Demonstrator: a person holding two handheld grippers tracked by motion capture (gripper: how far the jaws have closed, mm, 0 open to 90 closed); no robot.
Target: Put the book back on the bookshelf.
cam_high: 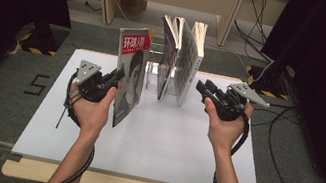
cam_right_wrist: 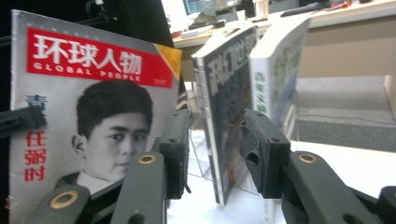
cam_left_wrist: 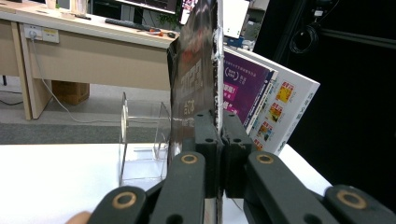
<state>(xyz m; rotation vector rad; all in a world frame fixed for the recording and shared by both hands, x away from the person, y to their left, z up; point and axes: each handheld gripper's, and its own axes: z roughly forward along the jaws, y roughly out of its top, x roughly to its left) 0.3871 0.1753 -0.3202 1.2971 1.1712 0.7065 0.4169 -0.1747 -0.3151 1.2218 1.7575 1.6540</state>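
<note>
Left gripper view: left tool [cam_left_wrist: 219,140] clamps the magazine [cam_left_wrist: 196,79] edge-on, cover unreadable; right tool [cam_right_wrist: 215,154] gapes empty.

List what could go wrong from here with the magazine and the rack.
1. The left gripper pinches the Global People magazine only at one edge while it stands upright; the thin magazine may sag or twist out of the jaws.
2. The two magazines in the clear acrylic rack lean at an angle; sliding a third in might tip them or shift the rack.
3. The right gripper, jaws open, is close to the leaning magazines and might knock them.
</note>
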